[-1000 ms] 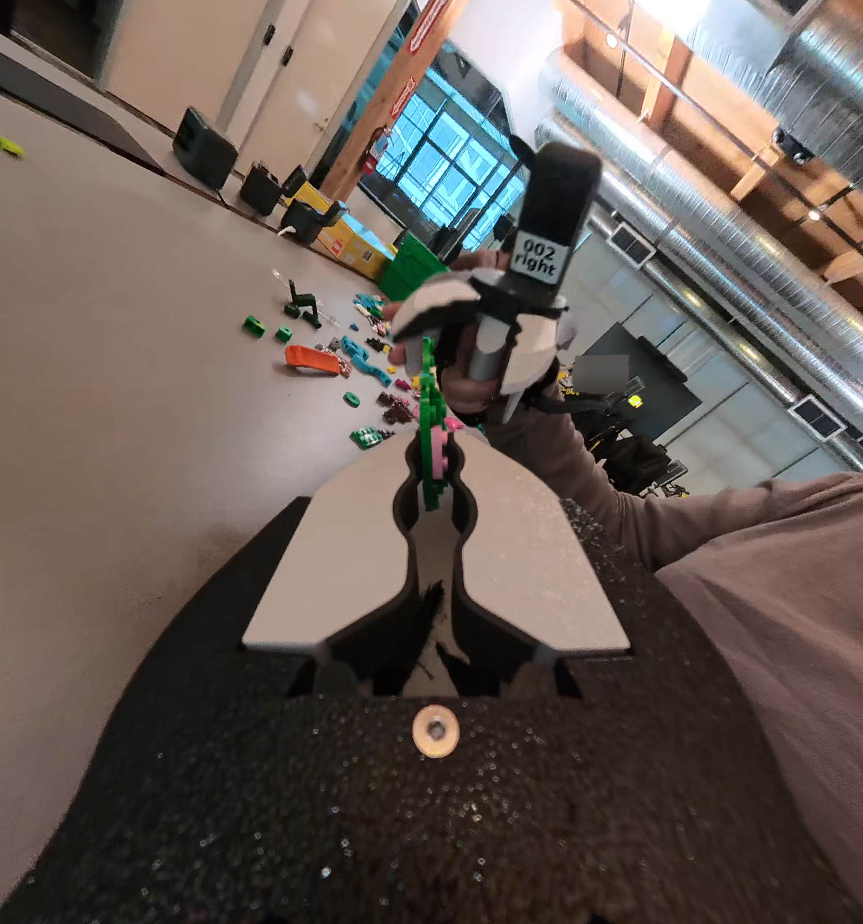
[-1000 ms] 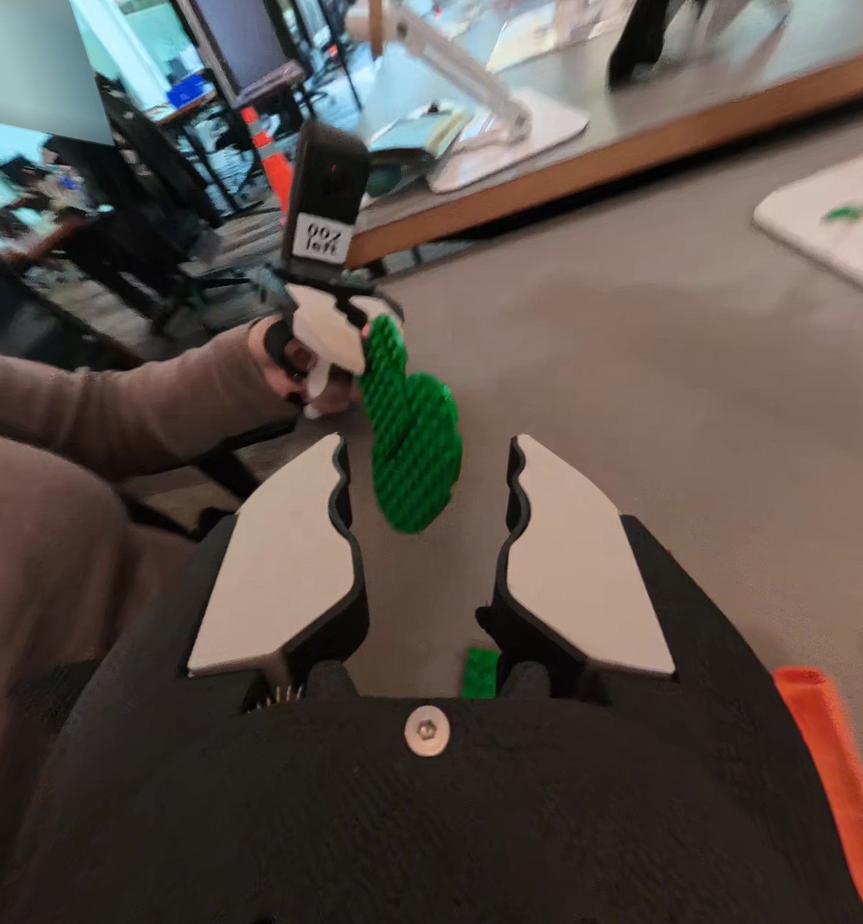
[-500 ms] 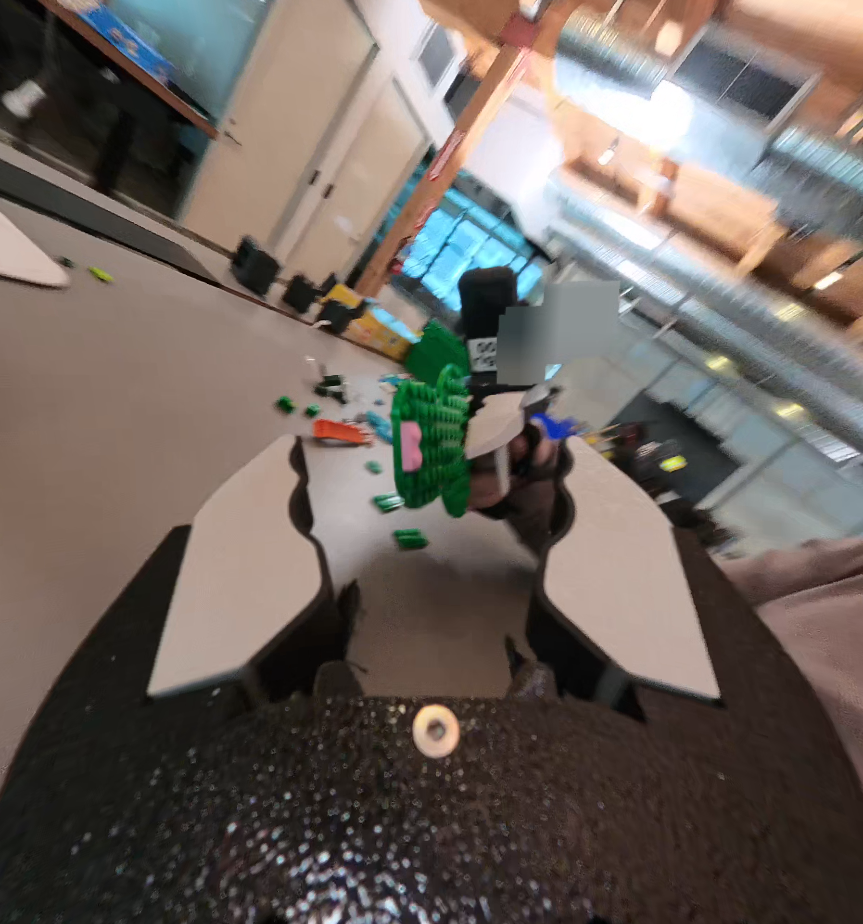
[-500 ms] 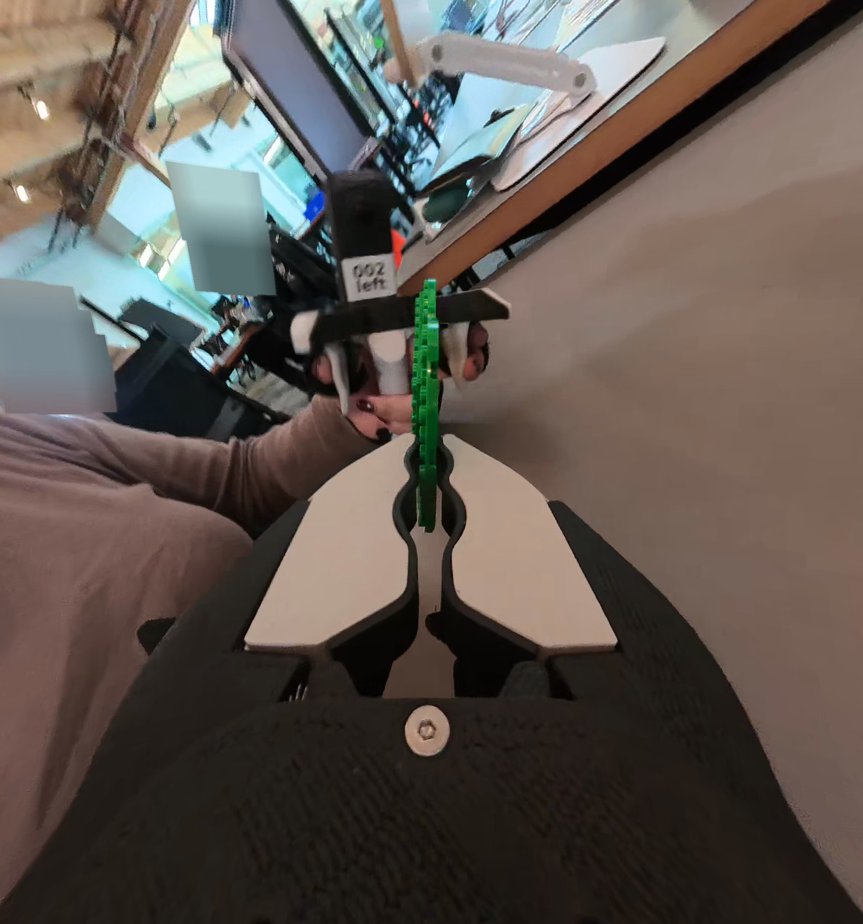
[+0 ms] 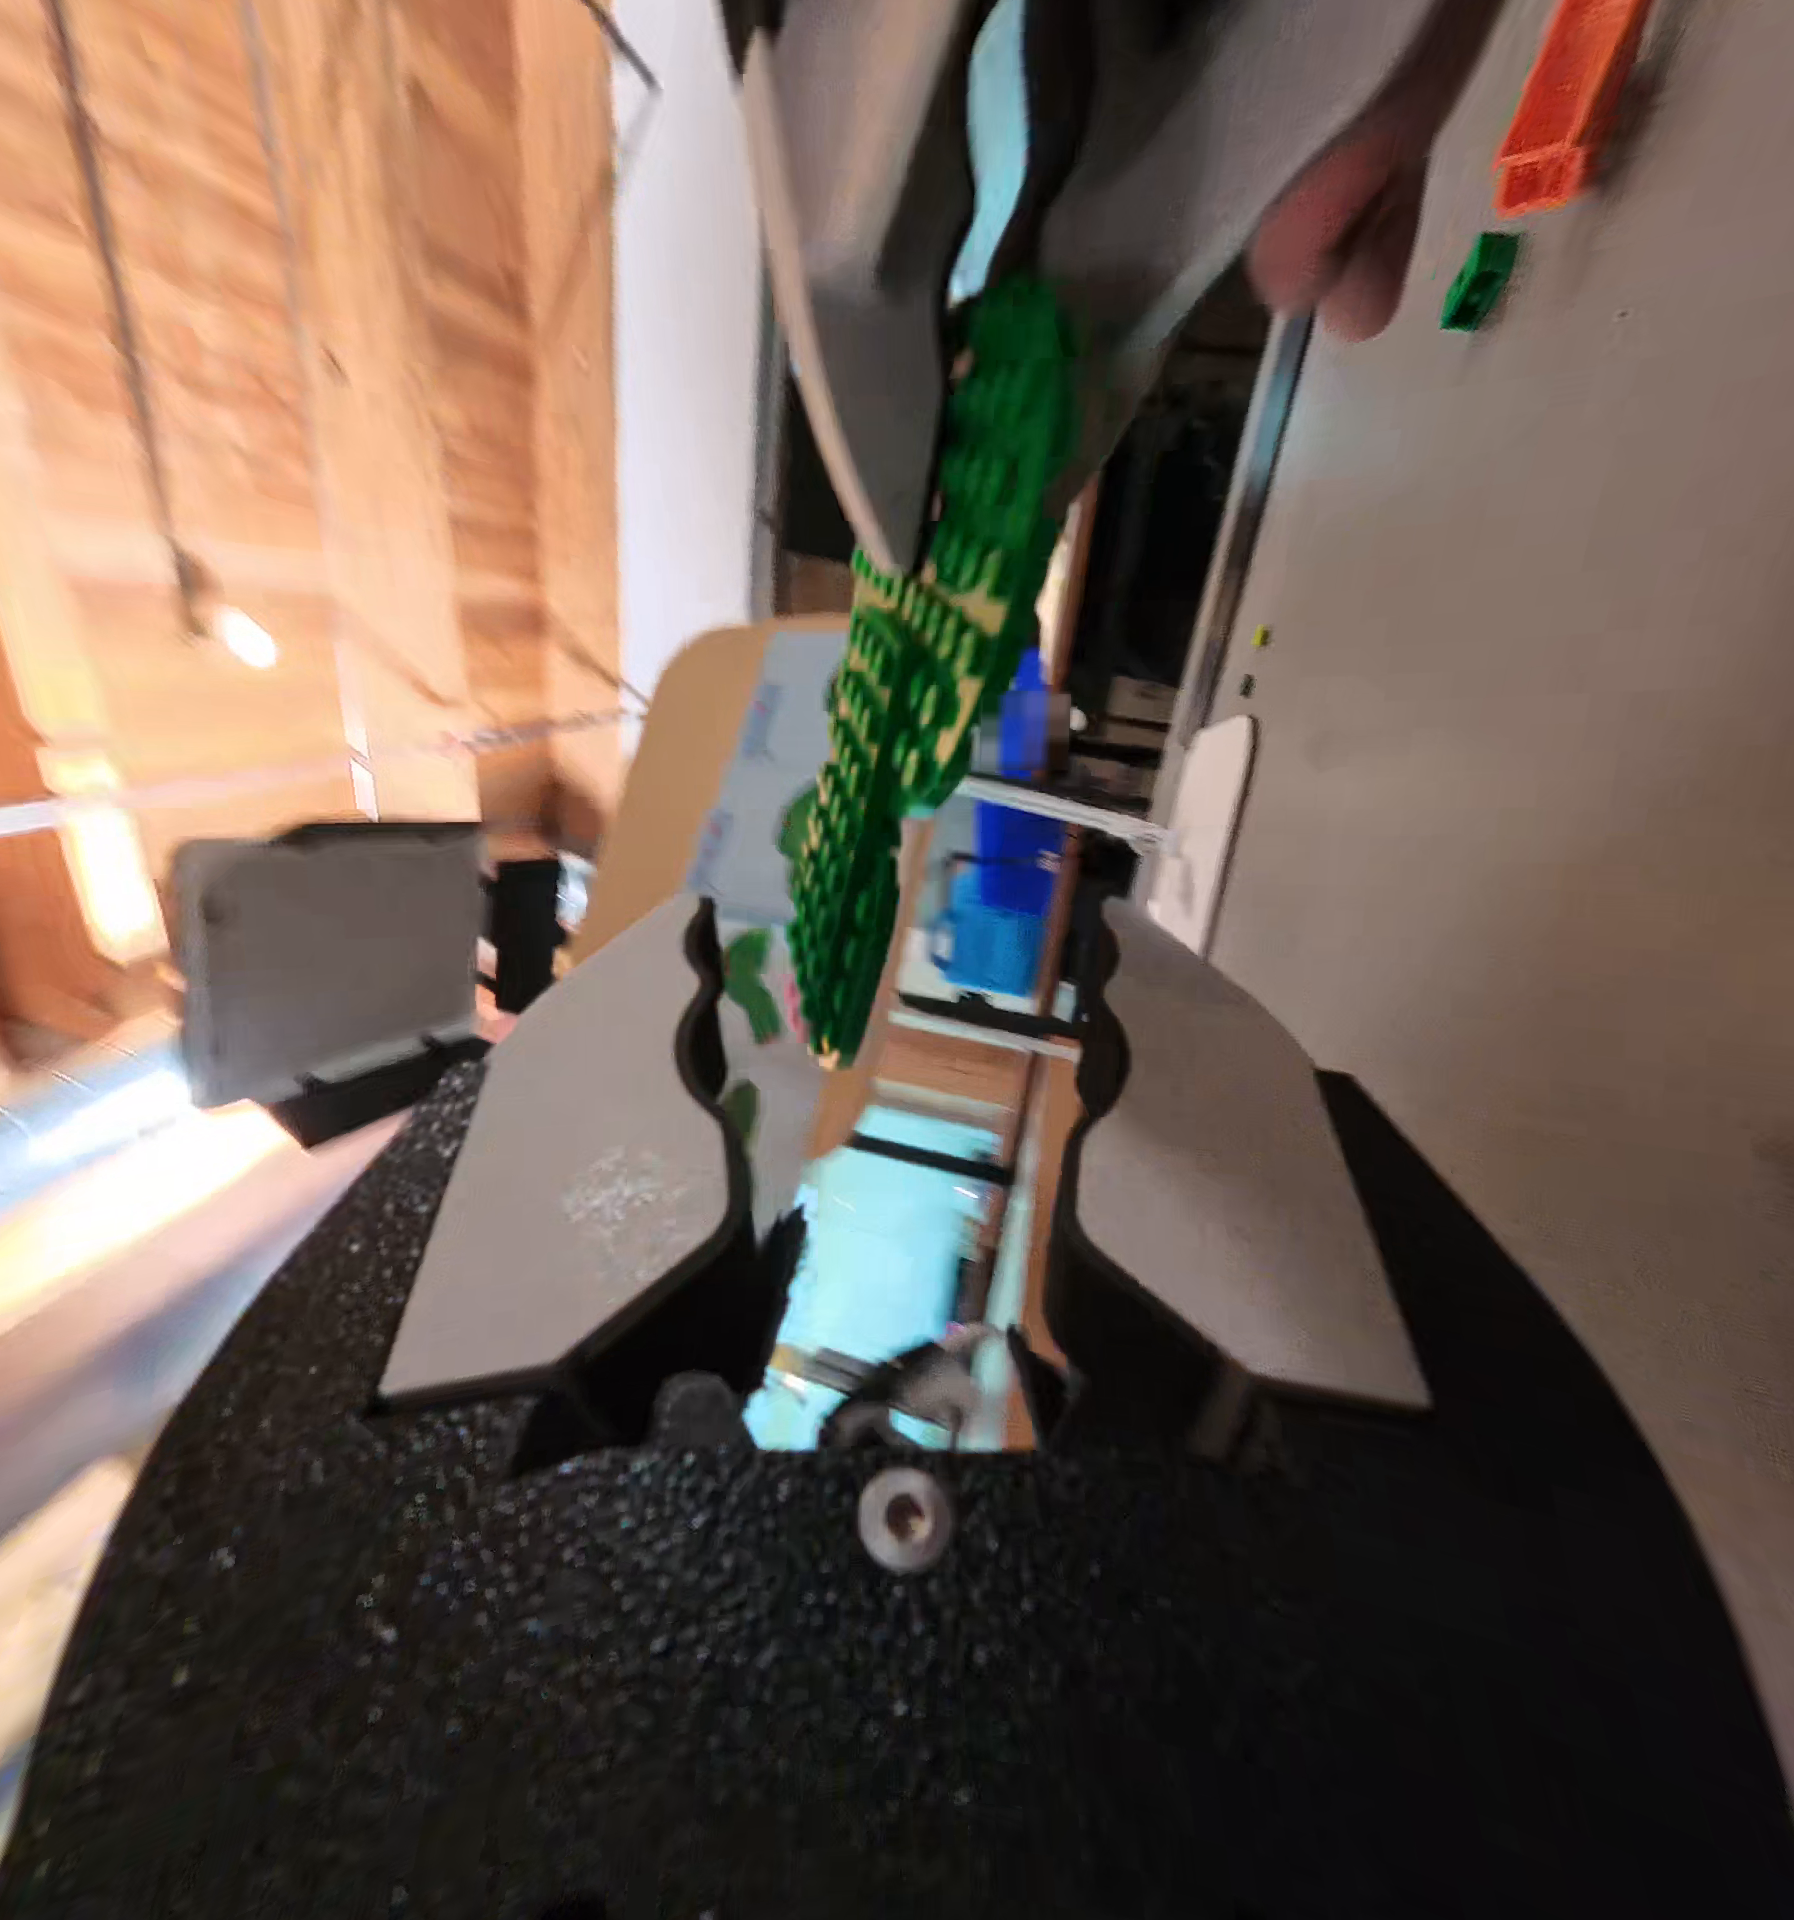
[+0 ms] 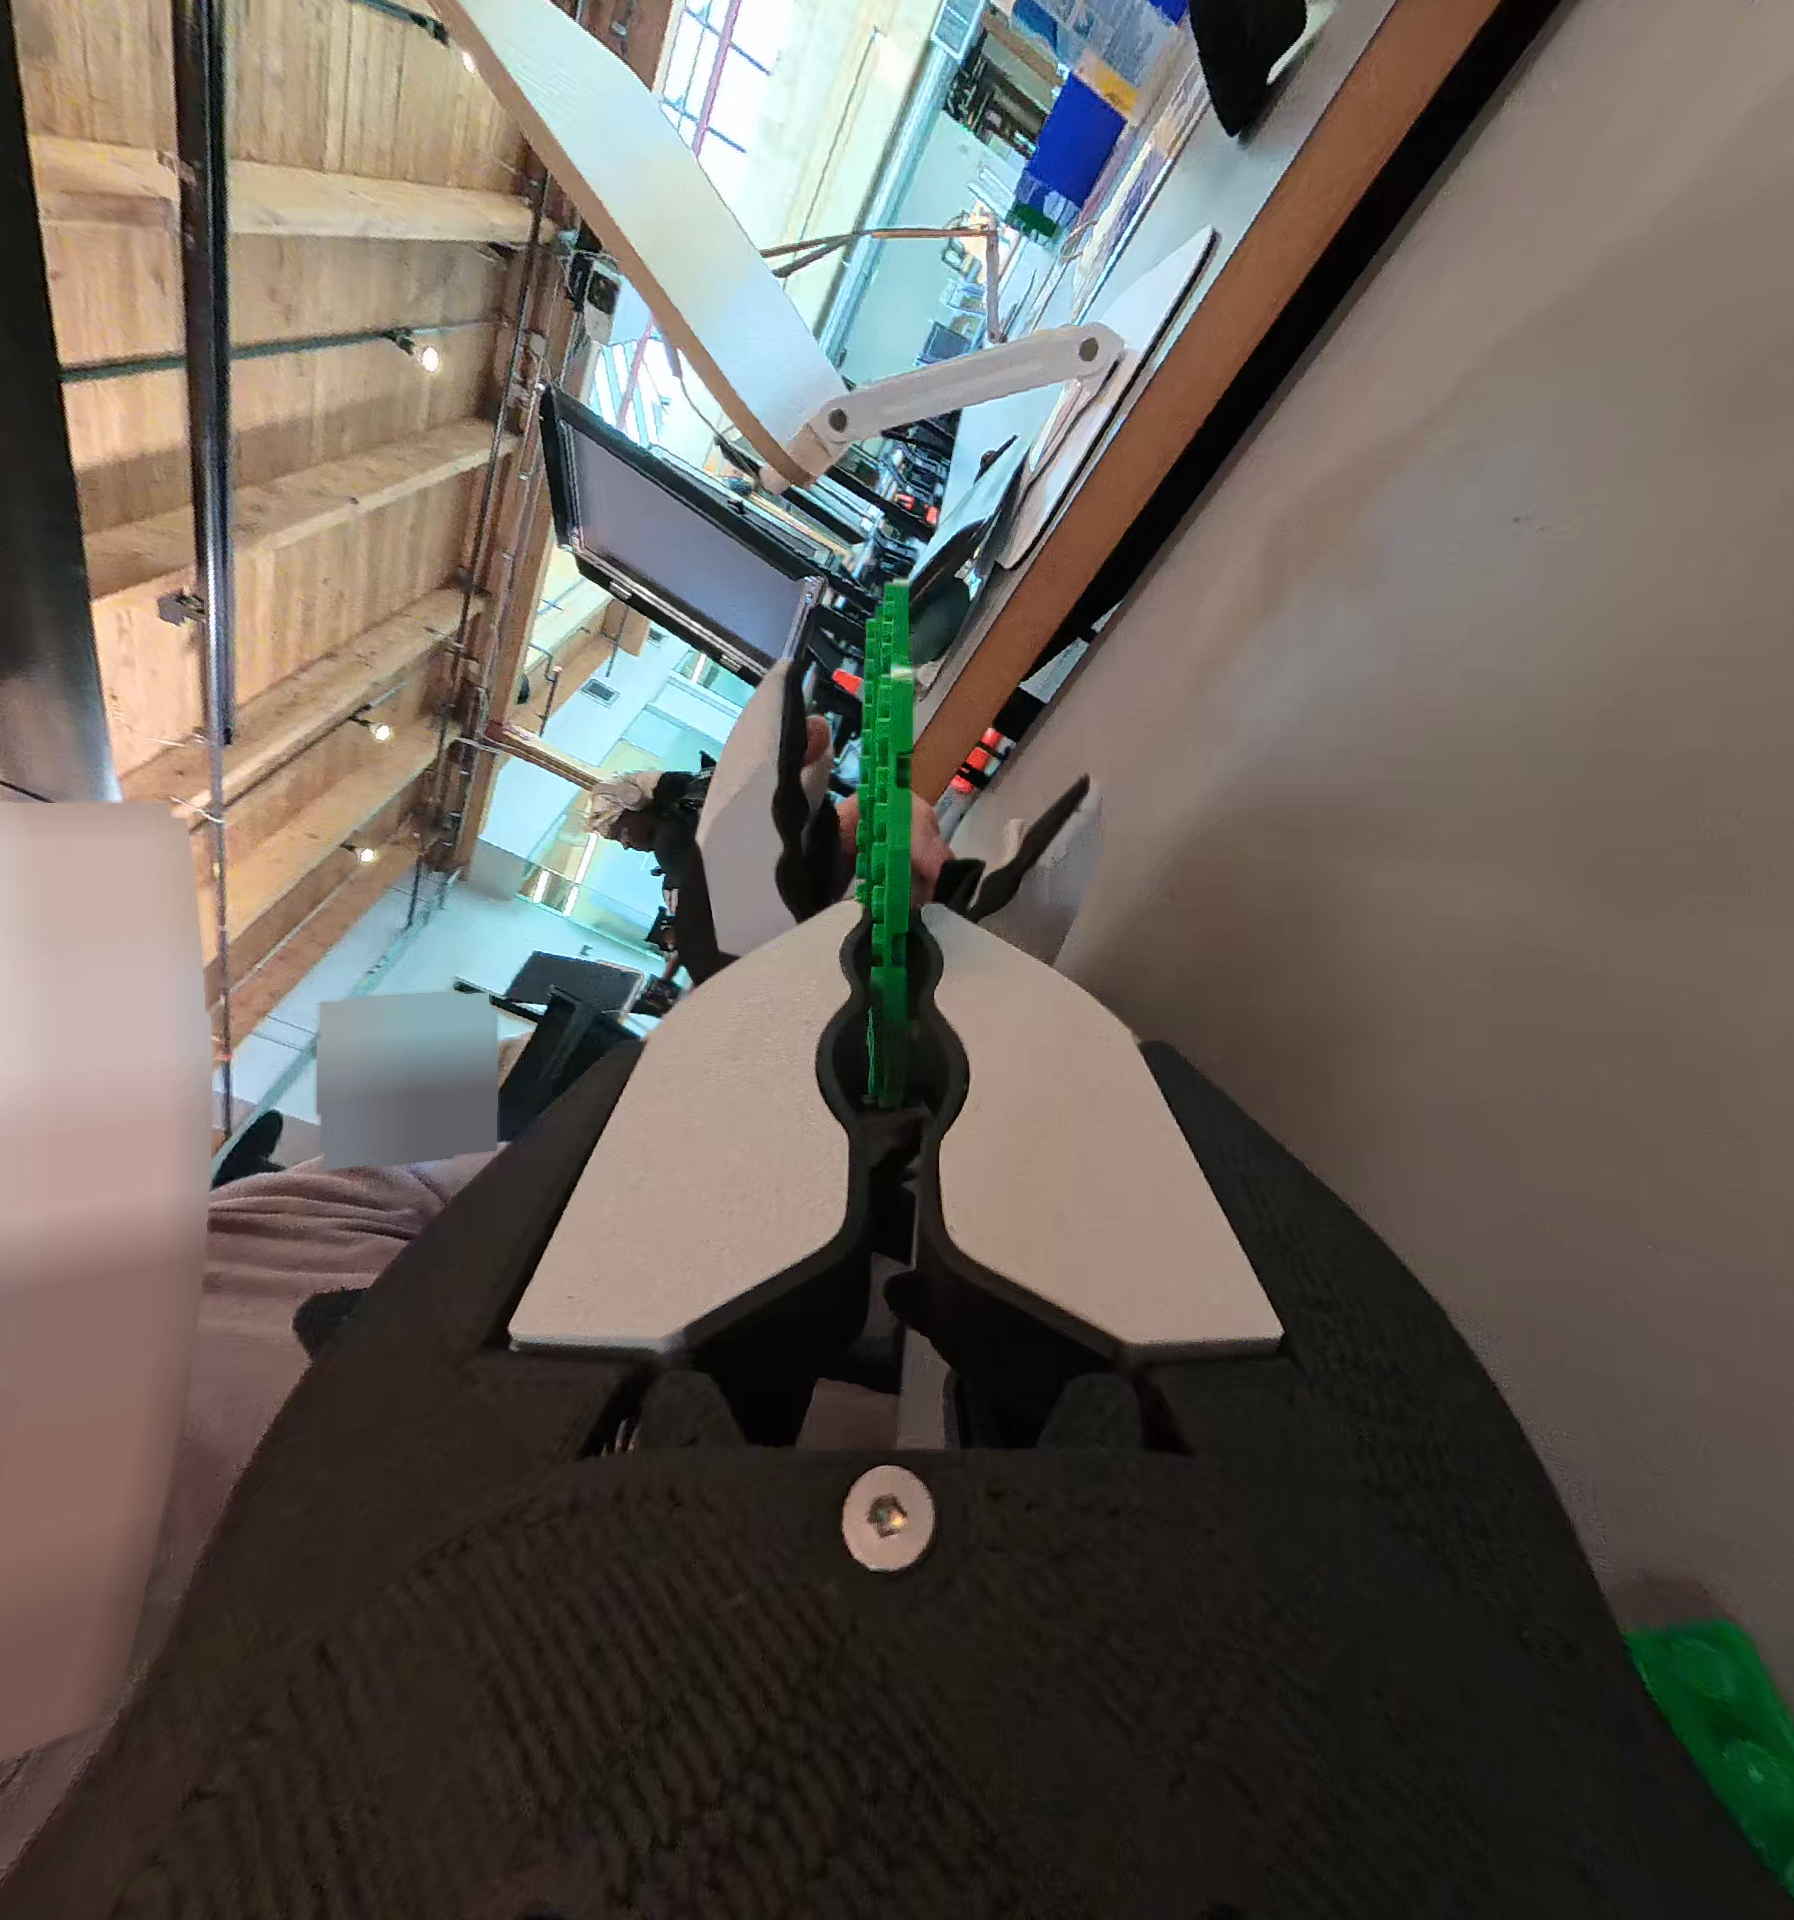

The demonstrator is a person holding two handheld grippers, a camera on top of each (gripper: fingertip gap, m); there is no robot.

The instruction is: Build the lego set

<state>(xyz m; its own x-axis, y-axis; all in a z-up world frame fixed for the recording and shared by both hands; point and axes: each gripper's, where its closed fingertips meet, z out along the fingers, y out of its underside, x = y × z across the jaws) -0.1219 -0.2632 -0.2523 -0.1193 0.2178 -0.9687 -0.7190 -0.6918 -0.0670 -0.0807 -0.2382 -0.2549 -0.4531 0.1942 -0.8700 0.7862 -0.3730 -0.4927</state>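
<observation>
The green studded Lego plate [image 6: 888,831] is a thin, flat piece with a stepped, lobed outline, seen edge-on in the right wrist view and at a slant, blurred, in the left wrist view [image 5: 914,707], where rows of studs show on its face. It is off the table, held up in the air. The right gripper [image 6: 891,966] is clamped on the plate's lower end, the jaws pressed almost together with the plate standing straight out between them. The left gripper [image 5: 898,997] is spread wide, holding nothing; the plate's free tip hangs just between its fingertips without touching either. In the right wrist view the left gripper [image 6: 903,862] flanks the plate on both sides with air around it. The grey table [image 5: 1558,727] runs along one side, carrying an orange piece [image 5: 1563,104] and a small green brick [image 5: 1480,281], well apart from the plate. Another green plate [image 6: 1755,1745] lies at the right view's lower corner.
</observation>
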